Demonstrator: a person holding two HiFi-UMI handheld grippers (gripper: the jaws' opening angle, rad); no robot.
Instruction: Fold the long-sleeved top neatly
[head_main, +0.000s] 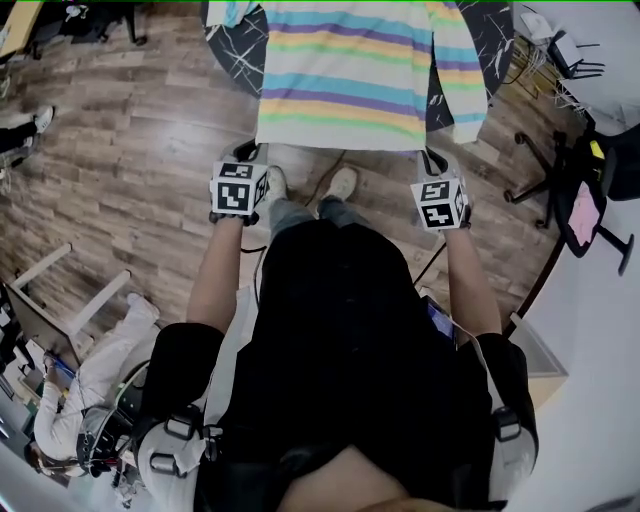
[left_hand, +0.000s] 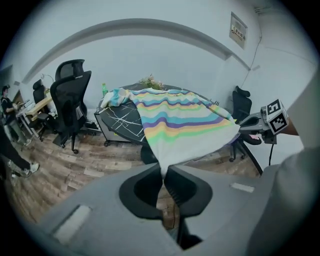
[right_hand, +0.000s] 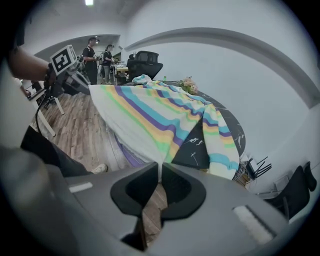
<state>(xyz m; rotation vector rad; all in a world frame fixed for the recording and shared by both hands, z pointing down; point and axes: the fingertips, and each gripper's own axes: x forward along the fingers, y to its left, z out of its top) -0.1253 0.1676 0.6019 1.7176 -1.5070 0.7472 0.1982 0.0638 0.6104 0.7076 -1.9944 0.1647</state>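
A long-sleeved top with pastel stripes lies on a dark round table, its white hem hanging over the near edge. My left gripper is shut on the hem's left corner and my right gripper on its right corner. In the left gripper view the fabric funnels down into the closed jaws of the left gripper. The right gripper view shows the cloth pinched in the right gripper, with one sleeve draped off the table's side. The hem is stretched between both grippers.
Black office chairs stand at the right and behind the table. The person's shoes are on the wood floor just under the hem. Other people stand far back. A wooden frame lies at left.
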